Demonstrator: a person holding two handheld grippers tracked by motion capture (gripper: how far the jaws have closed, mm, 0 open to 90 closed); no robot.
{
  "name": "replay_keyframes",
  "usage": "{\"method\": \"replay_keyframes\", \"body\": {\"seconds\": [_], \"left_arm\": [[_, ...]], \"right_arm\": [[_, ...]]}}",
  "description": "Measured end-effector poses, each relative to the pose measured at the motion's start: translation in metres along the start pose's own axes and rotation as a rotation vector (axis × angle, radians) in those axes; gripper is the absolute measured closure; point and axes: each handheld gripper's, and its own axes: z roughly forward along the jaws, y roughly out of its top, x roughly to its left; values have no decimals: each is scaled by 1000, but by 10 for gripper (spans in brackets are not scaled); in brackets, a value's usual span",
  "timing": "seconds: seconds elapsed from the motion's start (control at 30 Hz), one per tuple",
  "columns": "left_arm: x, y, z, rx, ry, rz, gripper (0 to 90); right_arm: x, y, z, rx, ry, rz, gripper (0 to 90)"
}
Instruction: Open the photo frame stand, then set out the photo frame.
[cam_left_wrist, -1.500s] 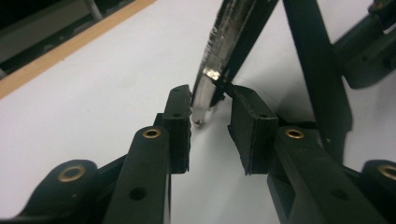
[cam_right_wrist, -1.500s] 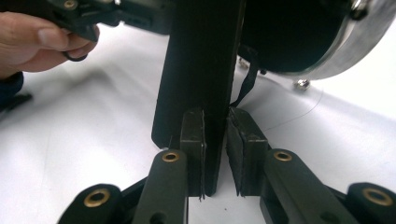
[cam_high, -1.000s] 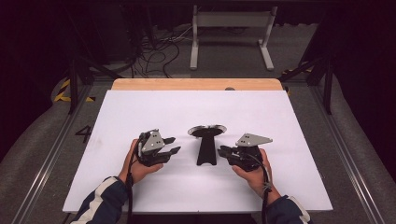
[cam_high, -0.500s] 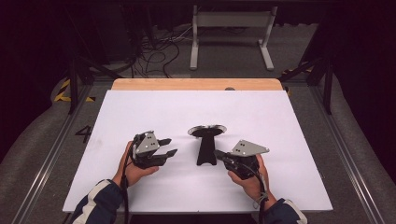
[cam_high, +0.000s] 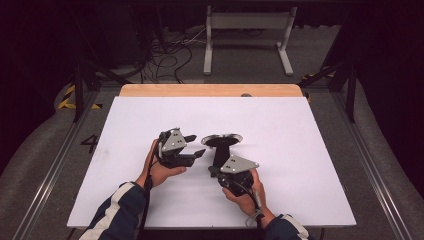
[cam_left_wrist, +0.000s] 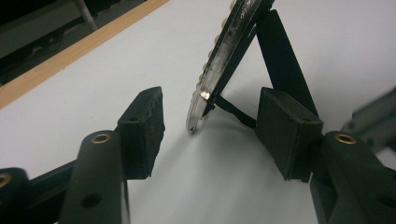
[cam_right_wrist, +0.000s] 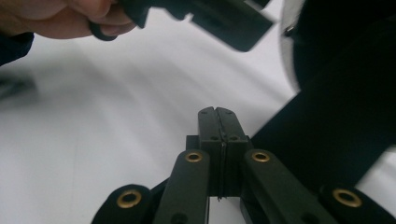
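A black stand (cam_high: 218, 154) with a round, silver-rimmed disc (cam_high: 222, 139) on top stands in the middle of the white board (cam_high: 300, 150). My left gripper (cam_high: 196, 145) sits just left of it, open. Its jaws have just been opening. In the left gripper view the tilted disc's (cam_left_wrist: 229, 42) lower rim hangs just beyond the gap of the left gripper (cam_left_wrist: 212, 100), touching neither pad (cam_left_wrist: 140, 126). My right gripper (cam_high: 214, 171) is low at the stand's near side, shut with nothing in it. In its own view the right gripper (cam_right_wrist: 218, 112) lies beside the dark stand (cam_right_wrist: 345, 107).
A wooden strip (cam_high: 210, 90) runs along the board's far edge. Beyond it, on the floor, are cables (cam_high: 165, 55) and a white metal frame (cam_high: 247, 22). Rails (cam_high: 60, 155) run along both sides of the table. The other hand (cam_right_wrist: 60, 18) shows in the right gripper view.
My left gripper has moved right, toward the stand, and its jaws stand wider. My right gripper has moved left and nearer to me, ending up by the stand's base.
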Motion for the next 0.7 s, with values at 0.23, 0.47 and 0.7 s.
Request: {"method": "replay_keyframes", "body": {"seconds": [0.23,0.47,0.7], "left_arm": [[1,0,16,64,-20,32,485],[5,2,25,81,-28,32,557],[3,9,31,76,-4,46,619]], "right_arm": [[10,2,18,24,-59,-43,900],[15,0,31,59,-93,-63,900],[12,0,37,86,-116,-73,900]]}}
